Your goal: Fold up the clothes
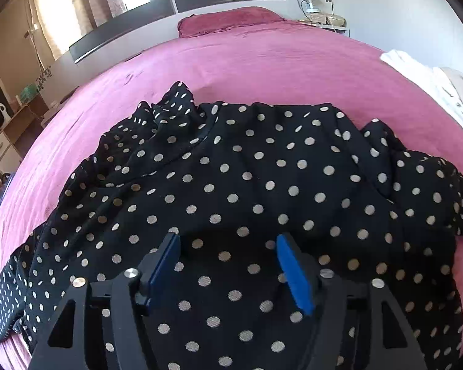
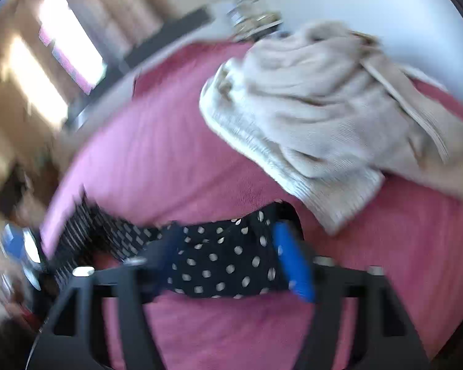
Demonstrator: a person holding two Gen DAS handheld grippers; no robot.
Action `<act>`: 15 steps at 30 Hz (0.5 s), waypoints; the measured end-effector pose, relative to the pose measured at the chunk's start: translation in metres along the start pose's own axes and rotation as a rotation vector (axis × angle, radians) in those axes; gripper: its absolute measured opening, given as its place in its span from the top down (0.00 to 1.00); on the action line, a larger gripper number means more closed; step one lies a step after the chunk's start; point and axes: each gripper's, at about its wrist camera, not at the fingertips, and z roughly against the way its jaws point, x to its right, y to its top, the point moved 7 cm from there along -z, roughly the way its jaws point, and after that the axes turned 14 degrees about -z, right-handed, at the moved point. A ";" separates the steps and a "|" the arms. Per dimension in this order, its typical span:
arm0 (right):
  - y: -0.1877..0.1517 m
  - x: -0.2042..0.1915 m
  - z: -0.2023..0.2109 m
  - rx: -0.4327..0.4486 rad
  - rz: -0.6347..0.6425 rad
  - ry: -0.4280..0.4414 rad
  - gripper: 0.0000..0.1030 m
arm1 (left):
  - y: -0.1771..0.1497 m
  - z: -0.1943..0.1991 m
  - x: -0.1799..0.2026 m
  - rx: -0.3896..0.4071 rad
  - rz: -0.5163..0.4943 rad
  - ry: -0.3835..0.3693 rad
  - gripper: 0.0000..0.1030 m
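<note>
Below spread left jaws, polka-dot garment (image 1: 246, 185), right view blurred

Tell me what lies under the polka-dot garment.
The polka-dot garment lies spread on the pink bedspread, which shows all around it. Whatever is directly beneath its middle is covered; nothing else shows there.

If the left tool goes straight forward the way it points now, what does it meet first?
Most likely the dotted black garment spread just ahead of the open left tool on the pink bed; exact depth is unclear.
</note>
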 end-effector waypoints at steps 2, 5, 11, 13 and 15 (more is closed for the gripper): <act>-0.004 0.007 -0.007 -0.047 0.028 -0.016 0.71 | -0.002 -0.002 0.006 -0.006 -0.001 0.000 0.26; -0.009 0.023 0.012 -0.043 0.023 -0.029 0.71 | -0.003 -0.009 0.007 -0.006 0.007 0.005 0.22; -0.001 0.026 0.026 0.014 0.021 -0.029 0.57 | -0.004 -0.012 0.006 0.005 0.020 0.019 0.19; 0.003 0.037 0.030 -0.001 0.009 -0.038 0.57 | -0.004 -0.008 0.007 0.007 0.021 0.018 0.19; 0.004 0.042 0.022 -0.023 -0.009 -0.017 0.57 | -0.004 -0.006 0.007 0.007 0.021 0.018 0.19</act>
